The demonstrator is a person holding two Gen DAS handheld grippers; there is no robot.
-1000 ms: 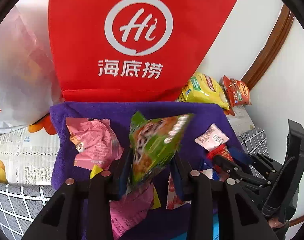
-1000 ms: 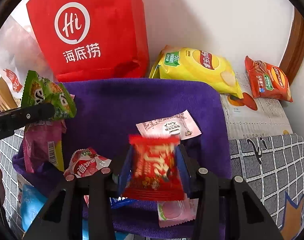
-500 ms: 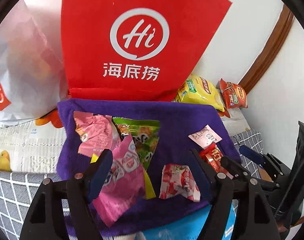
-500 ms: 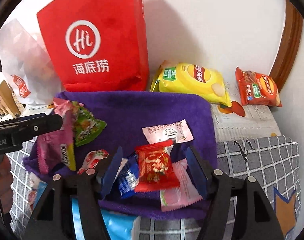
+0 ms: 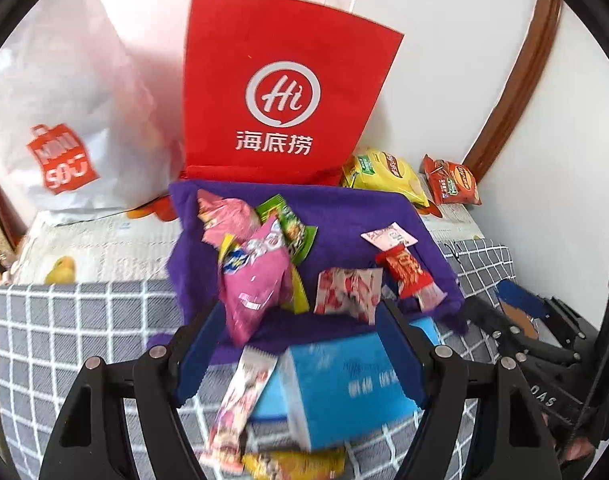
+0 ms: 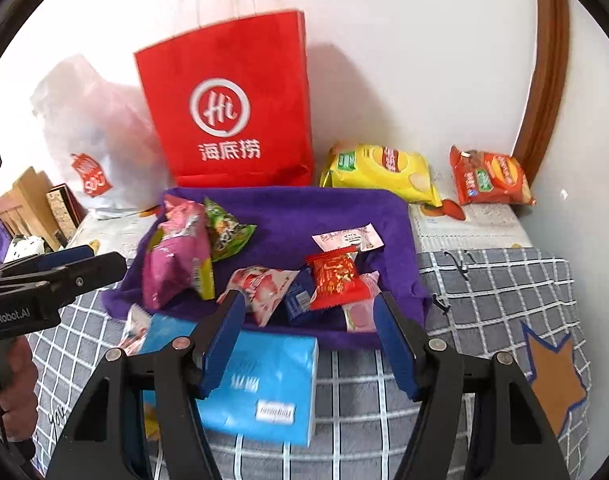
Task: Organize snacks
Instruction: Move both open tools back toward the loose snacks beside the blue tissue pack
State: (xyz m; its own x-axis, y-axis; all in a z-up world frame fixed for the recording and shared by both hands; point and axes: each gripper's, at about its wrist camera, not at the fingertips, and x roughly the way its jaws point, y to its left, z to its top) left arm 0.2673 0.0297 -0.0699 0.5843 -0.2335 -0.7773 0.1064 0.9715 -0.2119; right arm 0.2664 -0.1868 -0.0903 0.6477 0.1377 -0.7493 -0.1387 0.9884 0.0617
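Note:
A purple towel [image 5: 344, 208] [image 6: 304, 208] holds a loose pile of snacks. On it lie a green packet [image 5: 290, 226] [image 6: 228, 234], a big pink packet [image 5: 256, 280] [image 6: 176, 258], a red-and-white packet [image 5: 348, 290] [image 6: 264, 286], a red packet [image 5: 408, 272] [image 6: 336, 278] and a pale pink sachet [image 5: 388, 236] [image 6: 346, 236]. My left gripper [image 5: 298, 356] hangs open above the towel's near edge, nothing between its fingers. My right gripper [image 6: 310, 344] is open too, drawn back from the red packet. Each gripper shows at the edge of the other's view.
A blue box [image 5: 344, 388] [image 6: 260, 384] lies on the grey checked cover under both grippers, with small sachets [image 5: 244, 392] beside it. A red paper bag [image 5: 284, 96] and a white bag [image 5: 64, 120] stand behind the towel. Yellow chips [image 6: 380, 170] and an orange packet [image 6: 490, 178] lie by the wall.
The left gripper let go of the green packet and the right let go of the red packet; both now lie on the towel. Both grippers opened and pulled back and upward.

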